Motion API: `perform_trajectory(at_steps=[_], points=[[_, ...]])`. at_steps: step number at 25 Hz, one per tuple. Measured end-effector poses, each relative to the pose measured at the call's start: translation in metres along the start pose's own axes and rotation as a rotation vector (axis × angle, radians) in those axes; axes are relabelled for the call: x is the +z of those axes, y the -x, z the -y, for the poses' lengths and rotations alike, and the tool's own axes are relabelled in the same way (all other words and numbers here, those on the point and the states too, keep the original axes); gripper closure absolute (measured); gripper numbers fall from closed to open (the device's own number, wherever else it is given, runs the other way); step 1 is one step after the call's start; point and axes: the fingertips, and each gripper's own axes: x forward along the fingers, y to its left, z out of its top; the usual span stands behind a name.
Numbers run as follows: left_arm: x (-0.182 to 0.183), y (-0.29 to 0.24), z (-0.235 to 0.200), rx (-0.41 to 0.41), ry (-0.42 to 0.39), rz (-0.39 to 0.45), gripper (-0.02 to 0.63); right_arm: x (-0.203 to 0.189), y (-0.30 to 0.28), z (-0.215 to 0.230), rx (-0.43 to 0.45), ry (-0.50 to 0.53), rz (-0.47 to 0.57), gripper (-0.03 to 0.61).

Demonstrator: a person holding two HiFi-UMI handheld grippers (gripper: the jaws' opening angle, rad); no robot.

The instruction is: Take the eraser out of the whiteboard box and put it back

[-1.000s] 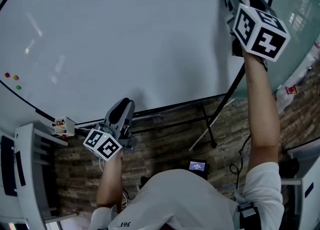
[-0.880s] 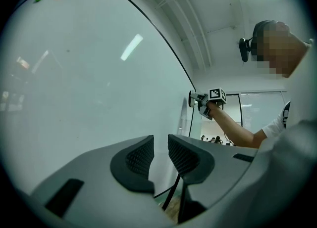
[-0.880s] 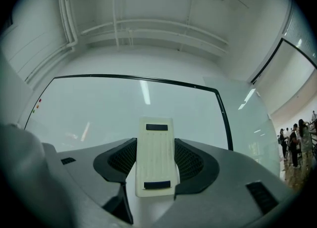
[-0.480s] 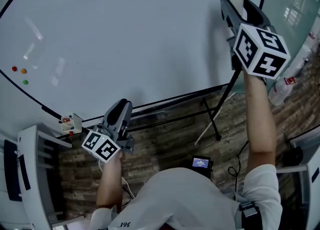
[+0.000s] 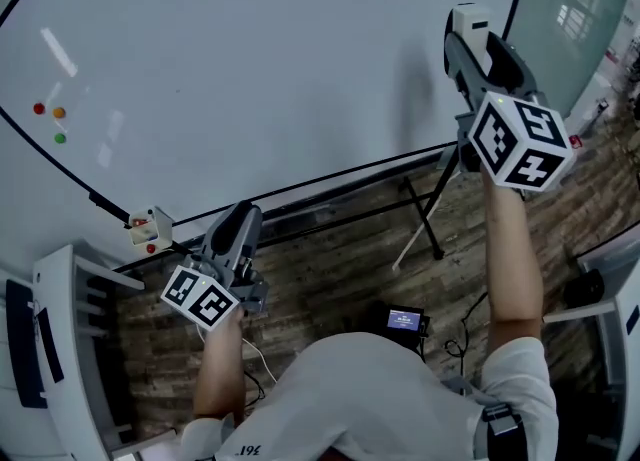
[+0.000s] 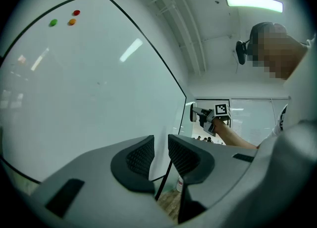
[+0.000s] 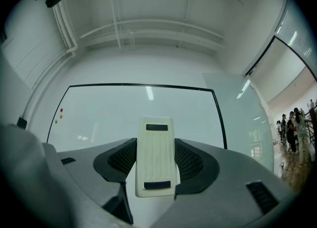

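Note:
A white eraser [image 7: 156,155] with two dark strips sits upright between my right gripper's [image 7: 156,159] pads, and the gripper is shut on it. In the head view that gripper [image 5: 465,27] is raised before the whiteboard's [image 5: 250,79] right part, the eraser [image 5: 469,17] showing white at its tip. The small white whiteboard box [image 5: 150,228], with red items in it, hangs at the board's lower left edge. My left gripper [image 5: 238,221] is low, just right of the box, near the board's bottom rail. Its jaws [image 6: 161,154] are almost together with nothing between them. The left gripper view also catches the right gripper [image 6: 199,116] far off.
Three coloured magnets [image 5: 50,117] stick at the board's left. The board's stand legs [image 5: 420,224] rest on a wood-pattern floor. A glass wall [image 5: 575,19] is to the right, white furniture [image 5: 60,349] at the lower left, and a small lit screen [image 5: 405,320] near my body.
The right gripper with the eraser has come lower in the head view, away from the board's top right corner. The view has shifted, so the box appears further right. The left gripper hardly moved.

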Motion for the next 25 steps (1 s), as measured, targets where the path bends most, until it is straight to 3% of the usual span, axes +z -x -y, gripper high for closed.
perform_trajectory(at_steps=[12,25], points=[[-0.032,0.053,0.004,-0.052,0.072,-0.014,0.523,-0.083,0.084,-0.046,0.031,-0.117,-0.137,0.324],[-0.057,0.101,0.003,-0.029,0.155,-0.008,0.523,-0.155,0.144,-0.094,0.091,-0.194,-0.281,0.324]])
